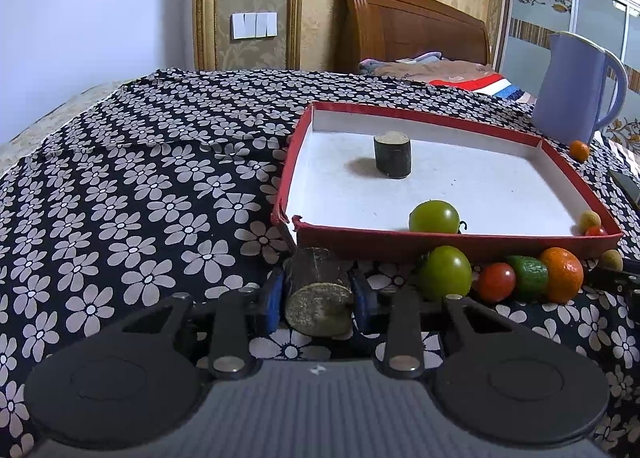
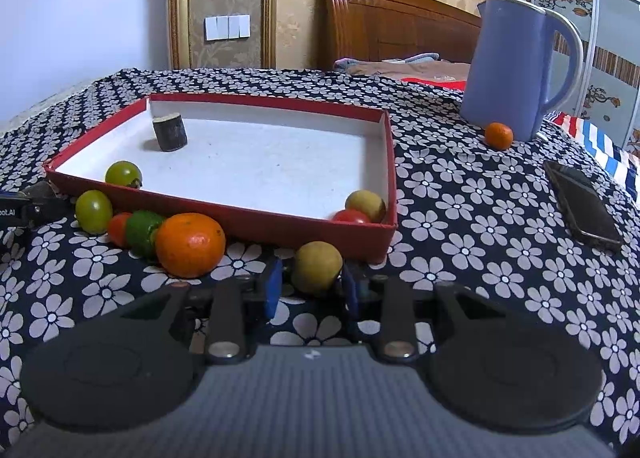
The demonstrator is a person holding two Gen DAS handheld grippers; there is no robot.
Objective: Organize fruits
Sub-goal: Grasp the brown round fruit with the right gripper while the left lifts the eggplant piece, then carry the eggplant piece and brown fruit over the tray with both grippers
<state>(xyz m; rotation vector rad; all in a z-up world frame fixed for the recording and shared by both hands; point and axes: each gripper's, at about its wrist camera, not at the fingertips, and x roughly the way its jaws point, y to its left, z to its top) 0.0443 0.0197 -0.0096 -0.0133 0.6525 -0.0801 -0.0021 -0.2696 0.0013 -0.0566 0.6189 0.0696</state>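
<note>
Cane piece (image 1: 318,298) between left tongs (image 1: 318,296) — seemingly gripped.

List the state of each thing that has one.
left tool: shut on cane piece
right tool: astride yellow fruit, grip unclear
red tray: lidless, some fruit inside
second cane piece: upright in tray
jug: upright
phone: screen dark

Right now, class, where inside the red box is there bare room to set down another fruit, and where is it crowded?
The red box has a bare white middle, between the sugarcane piece, the green tomato and the corner holding a longan and red tomato. Crowded: the fruit row outside its near wall, around the tangerine.
</note>
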